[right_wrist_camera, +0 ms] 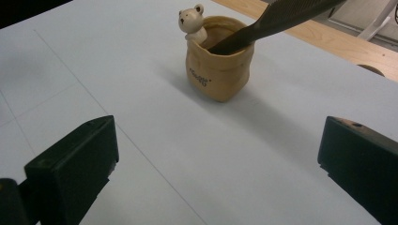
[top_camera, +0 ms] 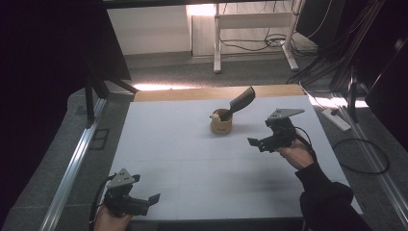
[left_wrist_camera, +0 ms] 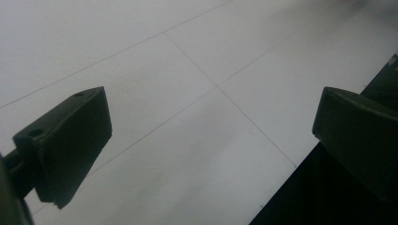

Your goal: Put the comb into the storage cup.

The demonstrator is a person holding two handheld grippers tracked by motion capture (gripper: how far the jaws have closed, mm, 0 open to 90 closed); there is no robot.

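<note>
Comb (right_wrist_camera: 281, 18), black, leans handle-down in the tan bear cup (right_wrist_camera: 218, 65), which stands on the bench (right_wrist_camera: 141, 93) ahead of the right gripper (right_wrist_camera: 218, 173), between its wide-open, empty jaws and well apart from them. Its far end is cut off. The left gripper (left_wrist_camera: 211, 140) gapes over bare bench.

— What sort of place is this?
— A lab or test room: a white table (top_camera: 192, 178) on grey carpet (top_camera: 240, 72), aluminium rails (top_camera: 72, 168), loose cables (top_camera: 317, 57) and a power strip (top_camera: 336, 119).
</note>
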